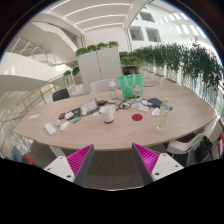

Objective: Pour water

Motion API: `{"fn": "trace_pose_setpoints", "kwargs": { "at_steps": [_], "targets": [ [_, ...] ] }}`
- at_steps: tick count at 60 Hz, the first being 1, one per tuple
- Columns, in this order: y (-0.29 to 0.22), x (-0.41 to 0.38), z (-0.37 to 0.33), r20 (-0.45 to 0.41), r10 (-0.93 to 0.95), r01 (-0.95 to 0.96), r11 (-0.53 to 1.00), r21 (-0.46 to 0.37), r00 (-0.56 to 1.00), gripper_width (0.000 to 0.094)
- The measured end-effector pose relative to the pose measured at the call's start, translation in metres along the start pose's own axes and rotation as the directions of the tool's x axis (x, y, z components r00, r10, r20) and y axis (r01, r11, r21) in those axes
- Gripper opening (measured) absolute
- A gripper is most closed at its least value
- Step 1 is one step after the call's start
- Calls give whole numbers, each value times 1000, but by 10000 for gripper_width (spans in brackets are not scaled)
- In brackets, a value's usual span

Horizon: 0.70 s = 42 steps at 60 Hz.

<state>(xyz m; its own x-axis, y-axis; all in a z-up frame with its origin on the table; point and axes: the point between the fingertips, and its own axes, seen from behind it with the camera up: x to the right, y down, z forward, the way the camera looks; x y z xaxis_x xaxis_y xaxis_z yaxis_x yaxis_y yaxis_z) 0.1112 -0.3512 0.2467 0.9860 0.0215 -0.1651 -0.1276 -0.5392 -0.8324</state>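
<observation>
My gripper (112,165) is open and empty, its two magenta pads (76,158) spread wide apart, well back from the front edge of a long oval wooden table (125,133). On the table, far beyond the fingers, stand a white cup (108,114), a clear glass (160,122) and a round red thing (137,117). Nothing is between the fingers; only grey floor shows there.
The table also carries papers (88,107), a green bag (132,87) and small clutter. Chairs (60,95) stand around it. White cabinets topped with plants (100,66) are behind, a row of tall plants (185,62) to the right.
</observation>
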Motion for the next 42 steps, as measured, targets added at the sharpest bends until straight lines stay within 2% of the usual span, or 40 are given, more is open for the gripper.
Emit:
{"fn": "trace_pose_setpoints", "kwargs": {
  "at_steps": [16,27,33,42],
  "targets": [
    [-3,47,8,-94,-43,55,991,125,995,819],
    [-48,143,51,-196,-98,156,938,308,976,822],
    [-64,202,102,-246,-110,190,924,331,963,819],
    [-65,269,201,-238,-87,165,929,332,967,823]
  ]
}}
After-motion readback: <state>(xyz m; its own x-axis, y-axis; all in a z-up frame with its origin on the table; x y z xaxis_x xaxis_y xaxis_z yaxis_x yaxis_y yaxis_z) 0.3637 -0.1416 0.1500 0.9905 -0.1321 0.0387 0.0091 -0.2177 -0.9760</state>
